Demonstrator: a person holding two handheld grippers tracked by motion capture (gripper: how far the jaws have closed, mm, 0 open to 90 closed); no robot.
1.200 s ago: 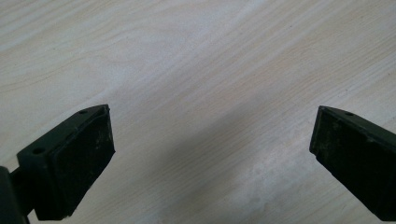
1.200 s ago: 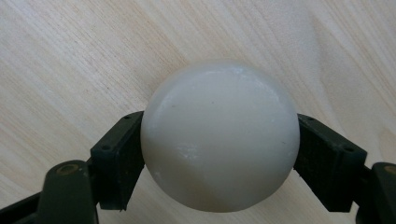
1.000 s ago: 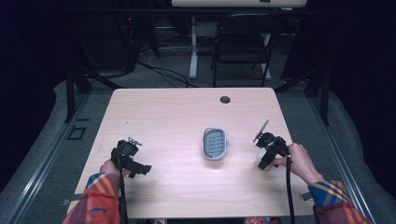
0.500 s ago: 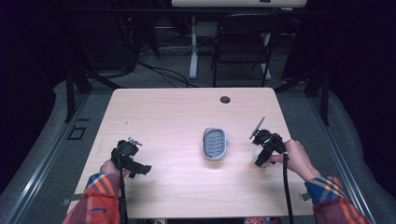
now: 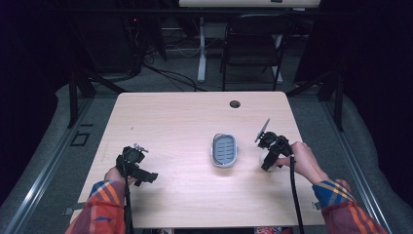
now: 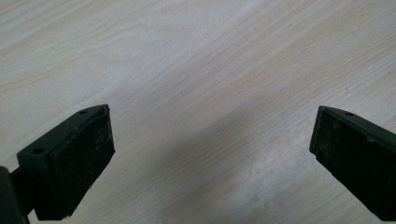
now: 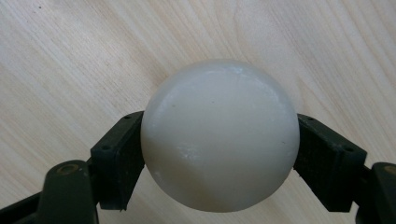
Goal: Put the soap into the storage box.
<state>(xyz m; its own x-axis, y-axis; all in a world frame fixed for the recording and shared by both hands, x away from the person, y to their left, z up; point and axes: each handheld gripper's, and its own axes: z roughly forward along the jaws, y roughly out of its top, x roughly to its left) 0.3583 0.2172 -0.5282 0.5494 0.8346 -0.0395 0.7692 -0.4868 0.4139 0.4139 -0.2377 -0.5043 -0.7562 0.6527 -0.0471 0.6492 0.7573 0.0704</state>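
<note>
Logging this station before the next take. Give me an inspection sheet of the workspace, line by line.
Surface: pale wooden table, with a round dark hole near the far edge.
Job's things: white rounded soap-like ball; oval grey slatted dish at mid-table.
Clutter: nothing seen.
Grippers: right gripper shut on the ball; left gripper open over bare wood.
Cables: black cable trails from the right gripper; loose cables on the floor beyond.
Surroundings: dark folding chair, dark room.

The tabletop [image 7: 70, 56] is looking like pale wood with fine lines. The white ball [image 7: 219, 135] is looking smooth and a bit shiny. The claw pads [image 6: 79, 163] are looking black, dull and rough.
</note>
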